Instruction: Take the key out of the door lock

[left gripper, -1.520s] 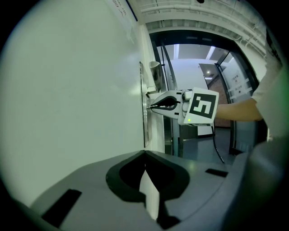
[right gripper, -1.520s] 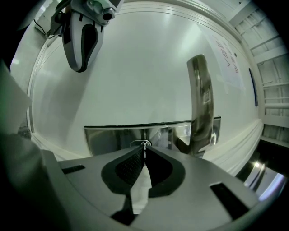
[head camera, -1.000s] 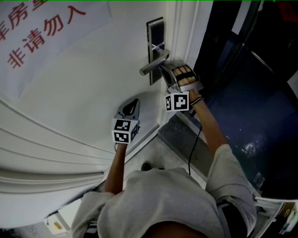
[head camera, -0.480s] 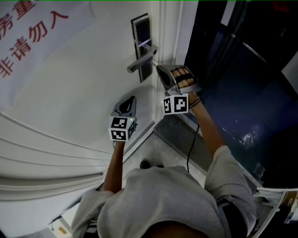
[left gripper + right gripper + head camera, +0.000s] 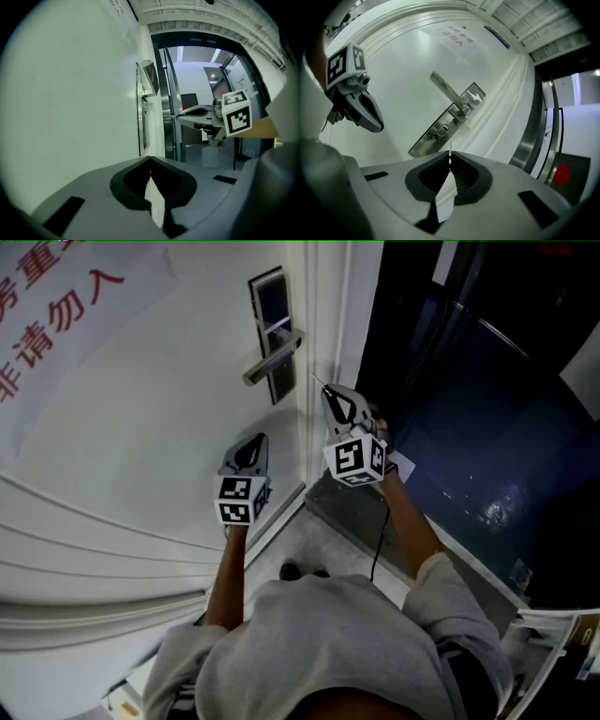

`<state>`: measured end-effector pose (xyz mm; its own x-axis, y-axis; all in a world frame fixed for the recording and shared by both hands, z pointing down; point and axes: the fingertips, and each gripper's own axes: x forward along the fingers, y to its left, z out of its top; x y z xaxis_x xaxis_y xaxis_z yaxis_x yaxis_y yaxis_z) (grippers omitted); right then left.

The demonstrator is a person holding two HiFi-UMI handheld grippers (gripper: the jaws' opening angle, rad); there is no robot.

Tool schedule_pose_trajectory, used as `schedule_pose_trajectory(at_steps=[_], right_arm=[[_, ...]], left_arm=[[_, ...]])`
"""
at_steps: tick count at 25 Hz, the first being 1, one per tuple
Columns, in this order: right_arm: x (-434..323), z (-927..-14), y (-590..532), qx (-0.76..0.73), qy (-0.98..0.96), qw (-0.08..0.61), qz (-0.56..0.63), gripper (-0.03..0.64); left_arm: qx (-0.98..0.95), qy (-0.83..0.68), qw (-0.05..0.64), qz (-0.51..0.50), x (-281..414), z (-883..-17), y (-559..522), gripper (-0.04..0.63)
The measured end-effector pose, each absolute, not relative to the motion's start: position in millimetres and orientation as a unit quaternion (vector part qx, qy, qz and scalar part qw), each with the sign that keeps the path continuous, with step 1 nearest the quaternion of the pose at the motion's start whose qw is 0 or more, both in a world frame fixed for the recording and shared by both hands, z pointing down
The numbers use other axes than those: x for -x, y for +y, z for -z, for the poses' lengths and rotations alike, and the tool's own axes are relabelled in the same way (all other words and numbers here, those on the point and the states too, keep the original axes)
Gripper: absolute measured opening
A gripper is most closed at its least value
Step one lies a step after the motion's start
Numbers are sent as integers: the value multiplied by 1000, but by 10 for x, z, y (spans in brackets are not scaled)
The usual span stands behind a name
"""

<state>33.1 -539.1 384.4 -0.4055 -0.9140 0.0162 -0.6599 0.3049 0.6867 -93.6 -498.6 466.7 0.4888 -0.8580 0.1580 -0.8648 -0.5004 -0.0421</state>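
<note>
The steel lock plate (image 5: 269, 306) with its lever handle (image 5: 274, 356) sits on the white door (image 5: 169, 399). In the right gripper view the keyhole (image 5: 444, 127) below the handle (image 5: 446, 90) is bare. My right gripper (image 5: 330, 393) hangs a short way off the lock near the door's edge, shut on the key (image 5: 450, 154). The key's thin blade (image 5: 319, 382) pokes out past the jaws. My left gripper (image 5: 249, 456) is lower on the door, shut with nothing in it. The left gripper view shows the right gripper (image 5: 197, 112) side-on.
A paper notice with red characters (image 5: 56, 306) is stuck to the door at upper left. The door frame (image 5: 323, 296) runs beside the lock, with a dark glass-walled passage (image 5: 469, 409) to the right. A cable (image 5: 380, 540) trails from the right gripper along the person's arm.
The right gripper has drawn back from under the handle, down and away from the lock plate, with the key in its jaws. The left gripper has stayed roughly in place.
</note>
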Motion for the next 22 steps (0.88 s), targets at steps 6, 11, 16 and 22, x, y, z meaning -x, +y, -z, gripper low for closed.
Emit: schedule_pose_trajectory(at_steps=[6, 11, 16, 22], right_arm=[[-678, -4068, -5238, -545, -815, 131, 148, 29], [-1045, -4306, -5058, -580, -808, 88, 60, 29], [-1305, -4576, -4800, -601, -794, 84, 24, 29], [-1397, -4715, -4661, -609, -788, 88, 11, 29]], left_arm=[[-866, -494, 22, -78, 872, -4690, -4970, 18], [-868, -490, 23, -76, 821, -4714, -4964, 18], [-868, -490, 25, -76, 819, -4739, -4962, 18], [-867, -491, 30, -75, 828, -4782, -4975, 18]])
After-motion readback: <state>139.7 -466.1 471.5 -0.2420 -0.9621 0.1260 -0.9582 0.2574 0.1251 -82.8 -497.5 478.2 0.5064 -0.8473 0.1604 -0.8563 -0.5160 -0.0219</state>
